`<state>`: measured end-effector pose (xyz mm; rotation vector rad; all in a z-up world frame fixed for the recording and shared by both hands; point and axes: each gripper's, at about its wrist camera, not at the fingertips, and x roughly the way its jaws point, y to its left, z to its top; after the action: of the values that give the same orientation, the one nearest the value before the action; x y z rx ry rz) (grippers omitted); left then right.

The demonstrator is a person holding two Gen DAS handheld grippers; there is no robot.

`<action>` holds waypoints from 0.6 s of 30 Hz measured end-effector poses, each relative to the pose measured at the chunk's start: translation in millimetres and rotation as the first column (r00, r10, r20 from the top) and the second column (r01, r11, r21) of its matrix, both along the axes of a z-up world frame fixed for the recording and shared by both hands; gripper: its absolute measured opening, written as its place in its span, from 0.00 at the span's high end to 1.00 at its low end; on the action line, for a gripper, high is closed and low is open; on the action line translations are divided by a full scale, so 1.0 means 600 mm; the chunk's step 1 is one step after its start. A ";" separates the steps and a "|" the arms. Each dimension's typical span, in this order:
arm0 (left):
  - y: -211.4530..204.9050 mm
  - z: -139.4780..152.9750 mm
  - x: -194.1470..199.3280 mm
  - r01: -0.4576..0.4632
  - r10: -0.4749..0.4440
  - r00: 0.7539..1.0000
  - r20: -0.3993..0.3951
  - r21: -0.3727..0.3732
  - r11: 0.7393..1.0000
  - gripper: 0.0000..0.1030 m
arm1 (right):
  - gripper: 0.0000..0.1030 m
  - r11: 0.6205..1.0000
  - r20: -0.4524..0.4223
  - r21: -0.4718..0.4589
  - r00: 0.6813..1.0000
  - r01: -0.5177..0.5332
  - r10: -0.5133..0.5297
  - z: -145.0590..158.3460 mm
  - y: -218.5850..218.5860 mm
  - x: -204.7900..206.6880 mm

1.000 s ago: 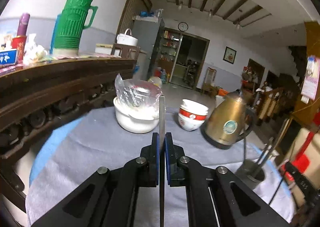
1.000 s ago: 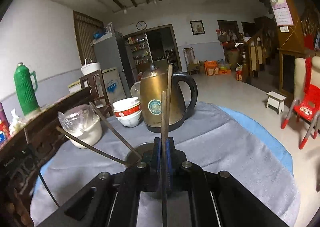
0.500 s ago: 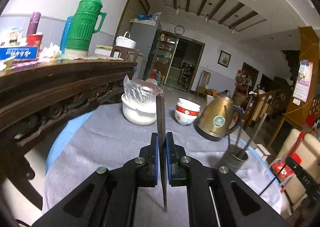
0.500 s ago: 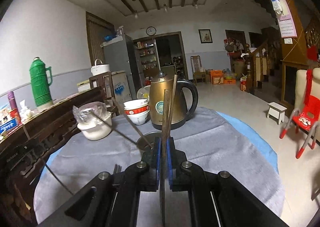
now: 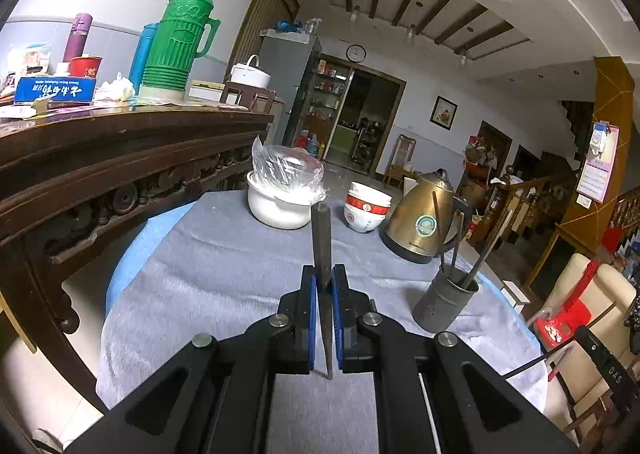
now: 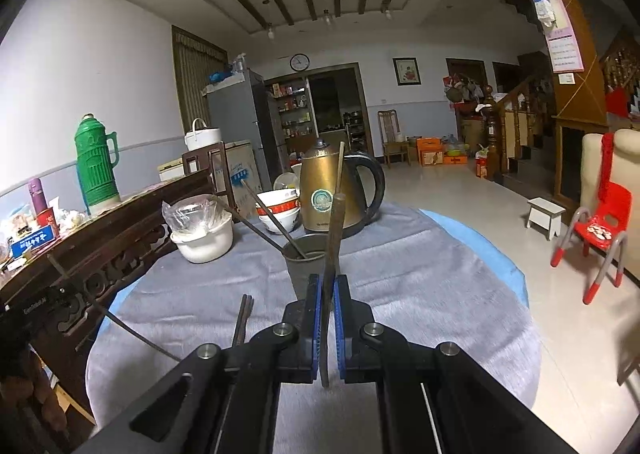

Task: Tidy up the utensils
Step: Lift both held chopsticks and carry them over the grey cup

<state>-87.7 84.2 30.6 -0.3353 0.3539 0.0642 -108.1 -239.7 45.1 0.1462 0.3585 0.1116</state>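
Observation:
My left gripper (image 5: 324,274) is shut on a flat metal utensil handle (image 5: 321,238) that points forward above the table. A grey metal utensil cup (image 5: 444,304) with several utensils in it stands to its right. My right gripper (image 6: 327,282) is shut on another flat metal utensil (image 6: 334,230), held just behind the same cup (image 6: 306,266). A dark utensil (image 6: 243,318) lies on the cloth to the left of my right gripper.
A grey cloth (image 5: 224,274) covers the round table. A white pot with a plastic bag (image 5: 282,198), stacked bowls (image 5: 366,210) and a brass kettle (image 5: 424,226) stand at the back. A dark wooden sideboard (image 5: 120,158) with a green thermos (image 5: 176,38) is on the left.
Both grippers have pulled back and risen from the table, each still holding its utensil. The cup now shows farther ahead in both views.

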 end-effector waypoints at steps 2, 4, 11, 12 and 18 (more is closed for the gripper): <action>-0.001 -0.001 -0.002 -0.001 0.001 1.000 0.000 -0.003 1.000 0.93 | 0.94 1.000 0.000 -0.001 1.000 0.000 0.000 -0.001 0.001 -0.007; -0.002 -0.001 -0.001 0.001 -0.001 1.000 0.001 -0.003 1.000 0.93 | 0.94 1.000 0.001 -0.001 1.000 -0.003 0.003 -0.001 0.002 -0.008; -0.017 0.013 0.006 0.013 -0.013 1.000 -0.003 0.019 1.000 0.93 | 0.94 1.000 0.032 0.019 0.999 -0.005 0.005 0.015 0.001 0.009; -0.021 0.016 0.009 0.009 -0.009 1.000 -0.012 0.029 1.000 0.93 | 0.94 1.000 0.037 0.023 0.999 -0.006 0.005 0.019 0.000 0.010; -0.035 0.031 0.033 -0.005 0.011 0.996 -0.091 0.071 0.997 0.93 | 0.94 0.999 0.065 0.032 0.998 -0.029 0.027 0.045 0.006 0.016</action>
<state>-68.0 63.4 49.1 -0.2645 0.4402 0.1001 -98.2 -236.2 72.2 0.1702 0.2949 0.1501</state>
